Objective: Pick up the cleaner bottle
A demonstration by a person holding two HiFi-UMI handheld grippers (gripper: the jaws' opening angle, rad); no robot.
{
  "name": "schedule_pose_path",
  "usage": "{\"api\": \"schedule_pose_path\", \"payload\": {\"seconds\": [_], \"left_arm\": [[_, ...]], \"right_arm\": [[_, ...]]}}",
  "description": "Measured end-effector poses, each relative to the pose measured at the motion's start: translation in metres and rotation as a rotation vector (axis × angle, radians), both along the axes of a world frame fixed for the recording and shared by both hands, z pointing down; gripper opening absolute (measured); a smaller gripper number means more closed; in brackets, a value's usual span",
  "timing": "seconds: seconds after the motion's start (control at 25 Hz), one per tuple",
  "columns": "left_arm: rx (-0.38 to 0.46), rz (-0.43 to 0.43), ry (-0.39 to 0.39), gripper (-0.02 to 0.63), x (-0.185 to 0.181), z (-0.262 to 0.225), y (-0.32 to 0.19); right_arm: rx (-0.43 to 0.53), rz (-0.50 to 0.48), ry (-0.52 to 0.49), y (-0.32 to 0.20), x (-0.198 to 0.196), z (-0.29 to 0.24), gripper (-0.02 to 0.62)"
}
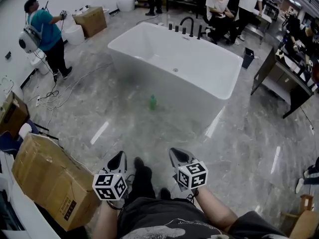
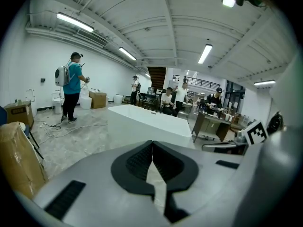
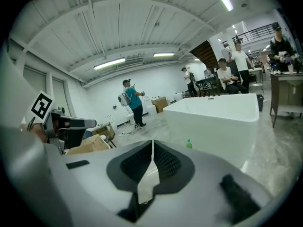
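A small green cleaner bottle (image 1: 153,102) stands upright on the grey marble floor, close against the near side of a white bathtub (image 1: 164,59). It shows as a small green shape (image 3: 189,144) in the right gripper view, and I cannot see it in the left gripper view. My left gripper (image 1: 118,158) and right gripper (image 1: 175,155) are held low near my body, well short of the bottle. Both point toward the tub. The left gripper (image 2: 152,144) has its pads together with nothing between them. The right gripper (image 3: 152,143) is likewise shut and empty.
A large cardboard box (image 1: 50,180) lies at my left, with another (image 1: 11,114) beyond it. Cables (image 1: 65,91) trail over the floor at left. A person in a teal shirt (image 1: 47,34) stands far left. Seated people (image 1: 219,6) are behind the tub, and a dark desk (image 1: 286,78) stands at right.
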State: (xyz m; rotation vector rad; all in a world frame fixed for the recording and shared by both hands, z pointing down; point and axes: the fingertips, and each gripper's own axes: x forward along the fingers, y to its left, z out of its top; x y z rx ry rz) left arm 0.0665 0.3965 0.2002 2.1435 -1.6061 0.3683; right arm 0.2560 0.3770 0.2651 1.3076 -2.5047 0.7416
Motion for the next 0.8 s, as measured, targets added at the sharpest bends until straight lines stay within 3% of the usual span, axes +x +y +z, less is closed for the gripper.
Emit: {"api": "schedule_pose_path", "payload": {"seconds": [0.44,0.8], "left_arm": [[-0.011,0.044,0.07,0.014,-0.026,0.029,-0.103],[-0.07,0.114,0.127,0.014,-0.101,0.059,-0.214]], "right_arm": [[-0.026,0.123,0.069,-0.081,0.004,0.016,0.025],[-0.078,0.217,0.126,-0.178,-0.065,0.038,0.025]]}}
